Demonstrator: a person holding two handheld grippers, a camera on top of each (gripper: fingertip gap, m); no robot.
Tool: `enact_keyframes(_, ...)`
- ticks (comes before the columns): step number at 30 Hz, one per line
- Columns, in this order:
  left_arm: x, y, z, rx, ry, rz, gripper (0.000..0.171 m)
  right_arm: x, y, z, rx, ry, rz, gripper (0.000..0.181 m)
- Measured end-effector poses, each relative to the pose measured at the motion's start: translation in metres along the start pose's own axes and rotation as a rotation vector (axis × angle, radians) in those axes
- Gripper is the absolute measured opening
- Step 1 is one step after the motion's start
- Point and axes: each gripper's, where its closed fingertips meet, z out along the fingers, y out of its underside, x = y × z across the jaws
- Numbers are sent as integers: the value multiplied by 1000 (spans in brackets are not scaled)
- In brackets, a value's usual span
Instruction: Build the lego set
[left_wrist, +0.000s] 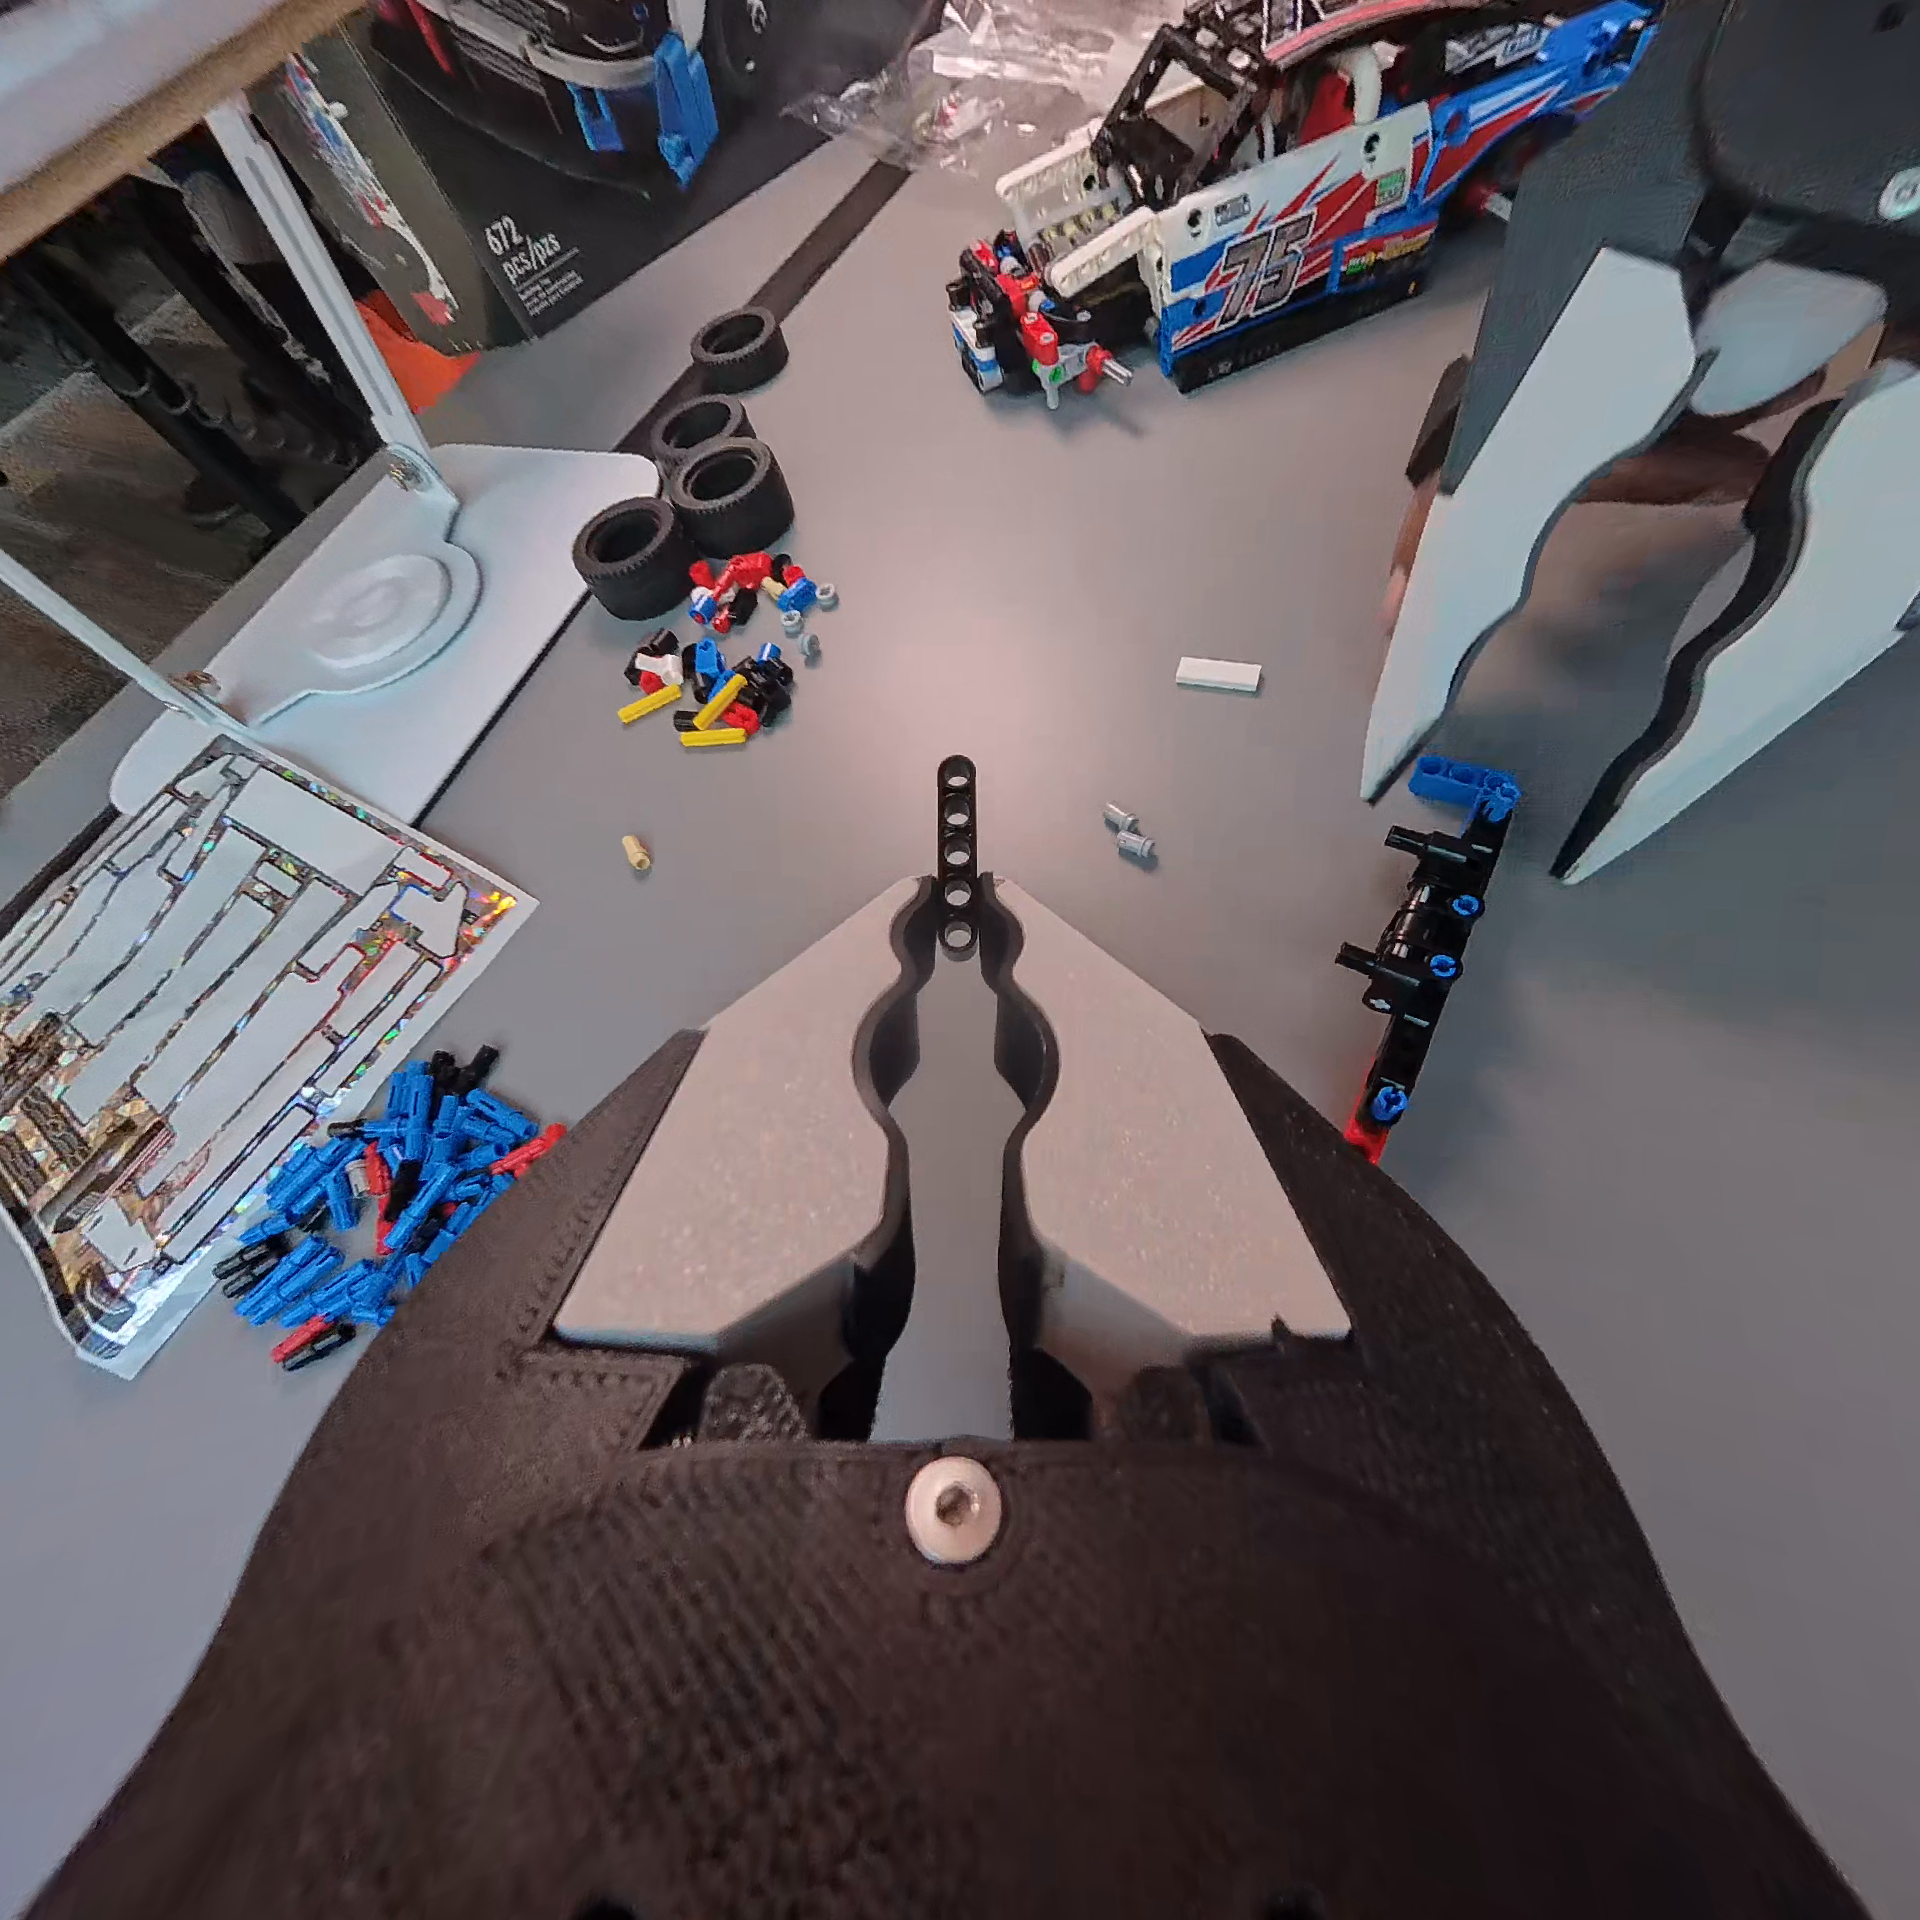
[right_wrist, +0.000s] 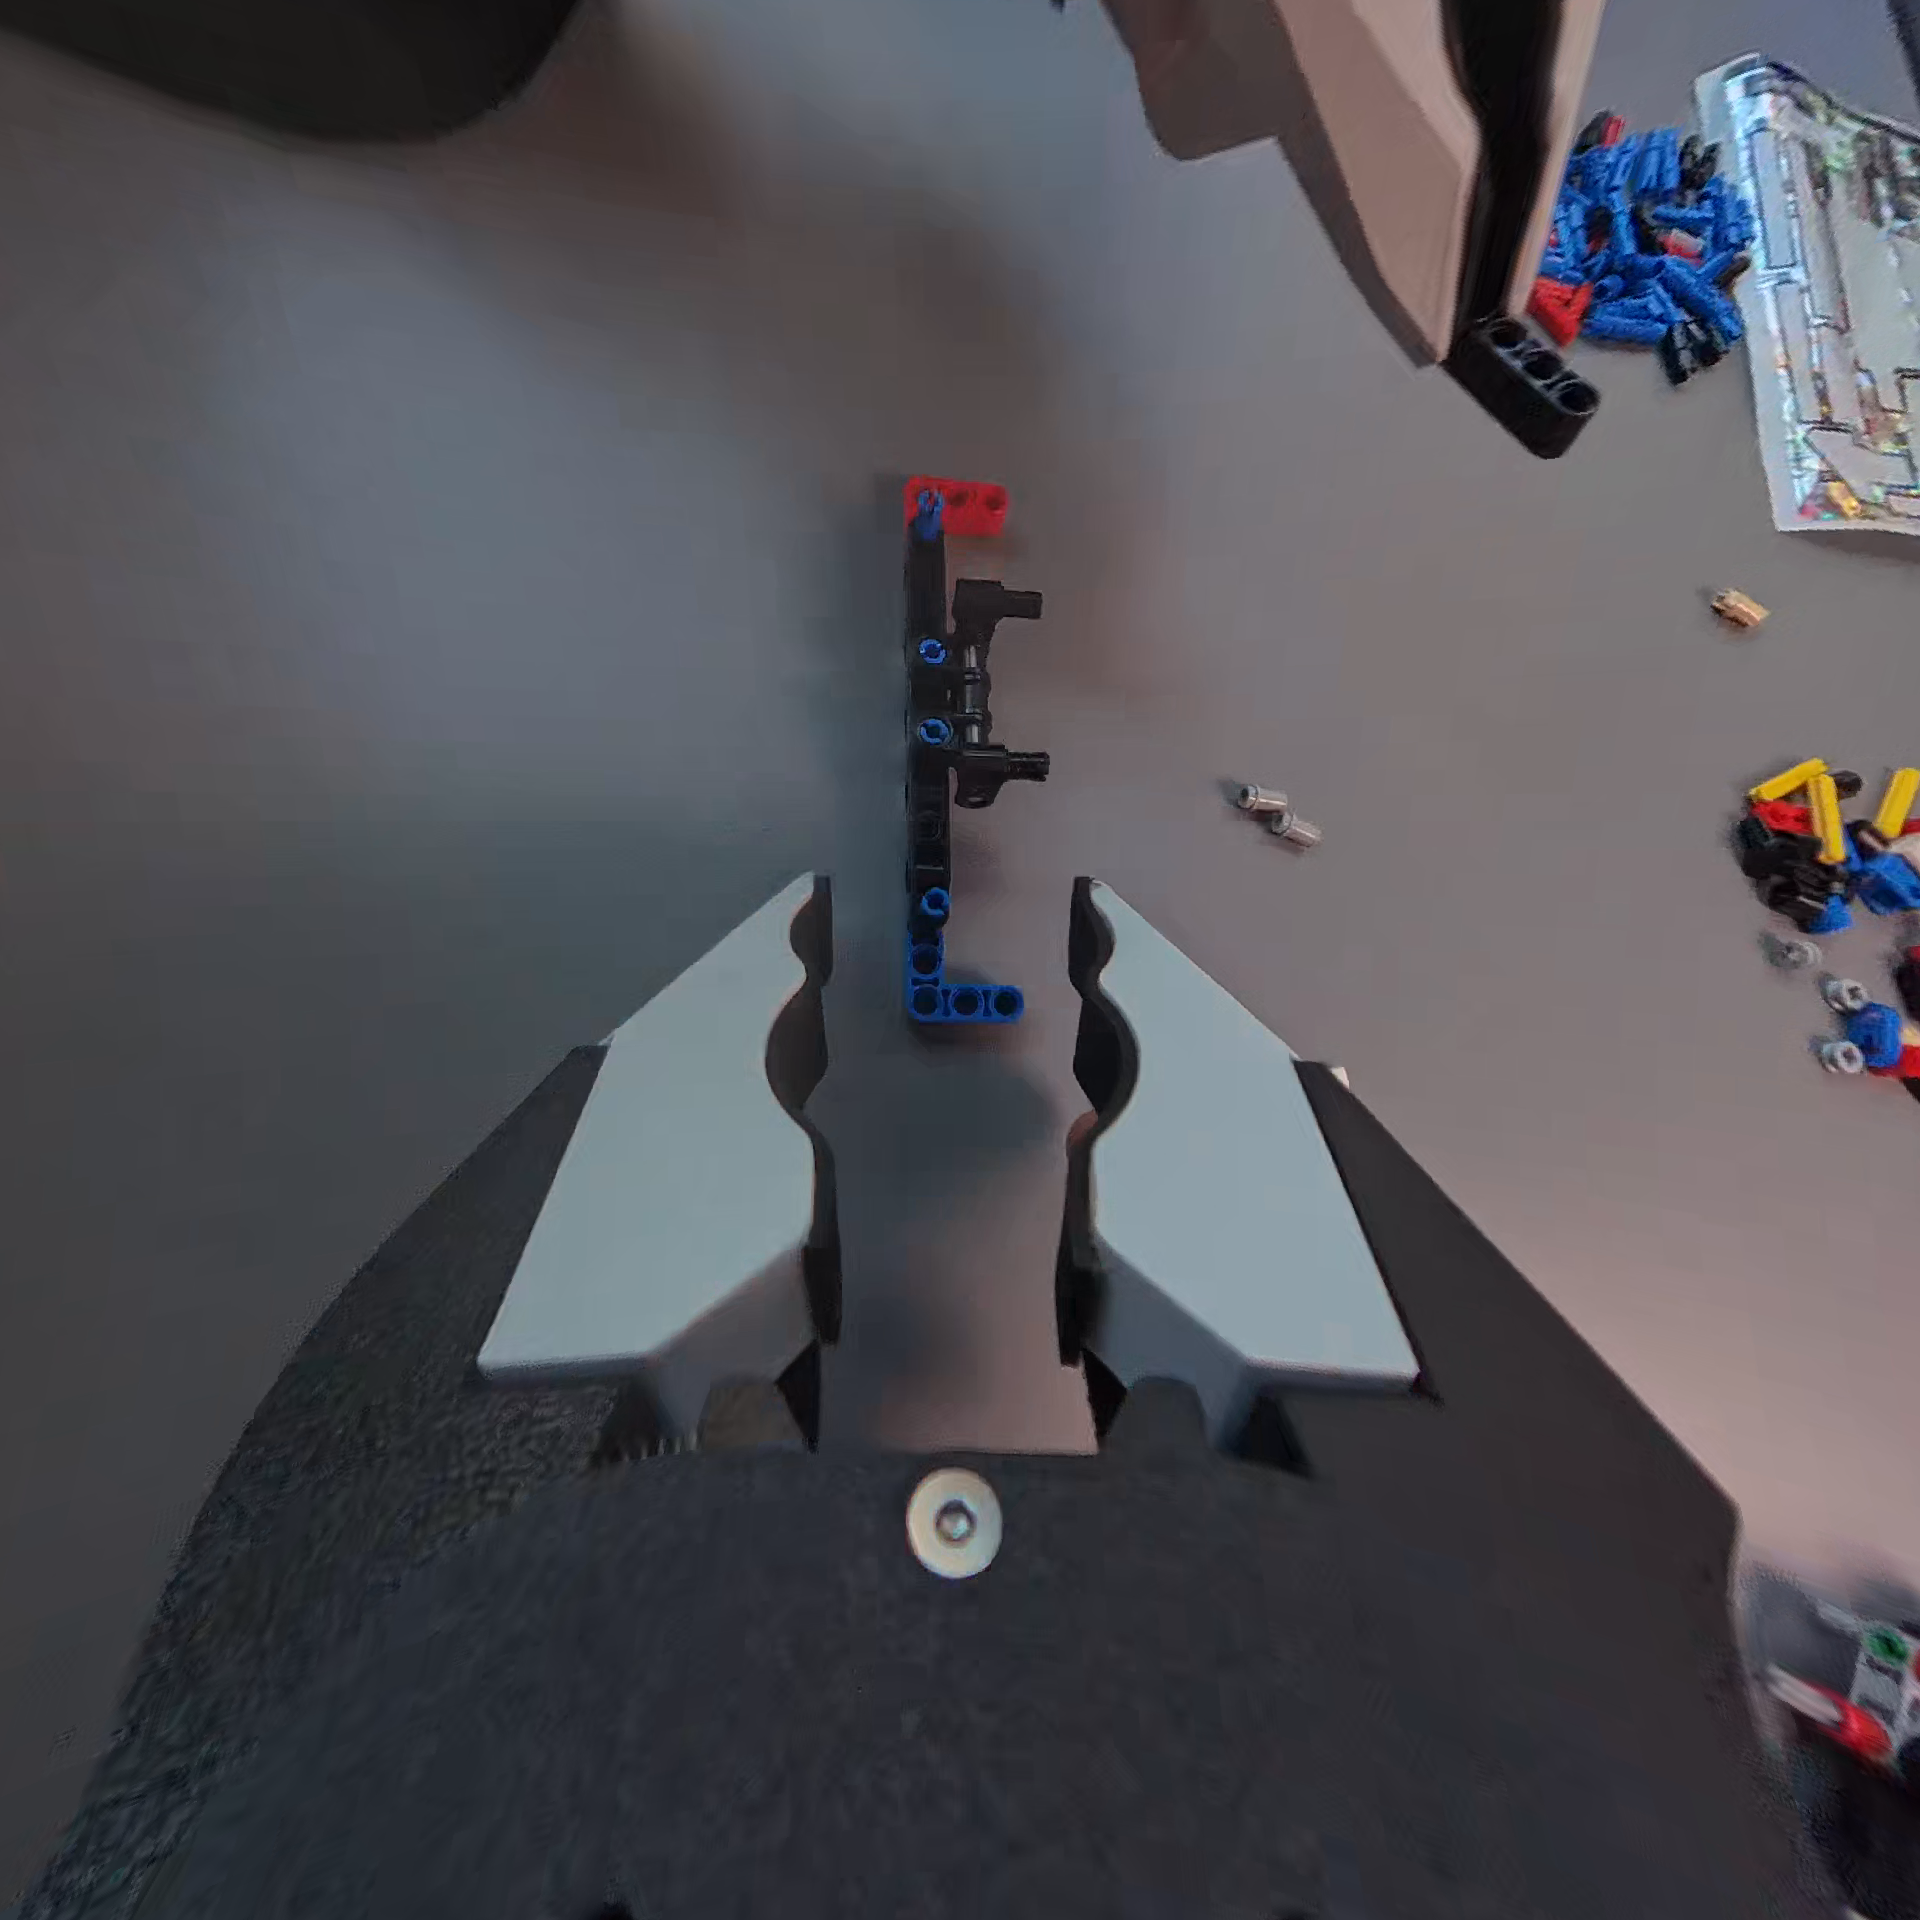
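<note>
Left gripper (left_wrist: 957, 883) clenched on black beam (left_wrist: 956, 831), tip-held only; may pivot or slip. Right gripper (right_wrist: 951, 883), released, straddles subassembly (right_wrist: 951, 769); closing could skew it.

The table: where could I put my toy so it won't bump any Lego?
Bare table lies left of the black beam assembly in the right wrist view. It's crowded around the tyres, mixed pieces and blue pin pile.

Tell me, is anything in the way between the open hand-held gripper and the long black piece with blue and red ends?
Nothing visible. The right hand-held gripper is open, and the long black piece lies on bare grey table, its blue end already between the fingertips.
</note>
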Motion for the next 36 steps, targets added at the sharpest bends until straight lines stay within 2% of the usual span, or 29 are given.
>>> enact_keyframes(3,-2,-9,-13,52,8,-28,6,-2,-5,15,-109,-55,-98,15)
enact_keyframes(5,-4,-19,-26,111,17,-57,6,6,-12,27,-152,-67,-157,8)
enact_keyframes(8,-14,-30,-47,197,3,-89,6,15,-28,45,-158,-121,-181,6)
enact_keyframes(11,-20,-33,-58,237,-11,-106,5,33,-41,62,-152,-102,-177,8)
enact_keyframes(13,-17,-33,-58,243,-4,-99,5,47,-46,61,-131,-66,-144,26)
enact_keyframes(17,8,-31,-46,190,66,-31,6,85,-45,9,31,34,35,26)
enact_keyframes(19,38,-27,-34,139,189,-9,6,101,-22,-17,37,89,115,24)
enact_keyframes(21,66,-21,-18,84,272,22,6,97,5,-30,2,86,160,24)
enact_keyframes(24,97,2,7,-61,325,94,6,82,29,-27,-25,65,203,24)
enact_keyframes(28,116,21,25,-149,346,128,6,72,42,-10,-75,54,207,34)
enact_keyframes(36,127,26,32,-161,366,173,6,70,45,-7,-179,-6,226,23)
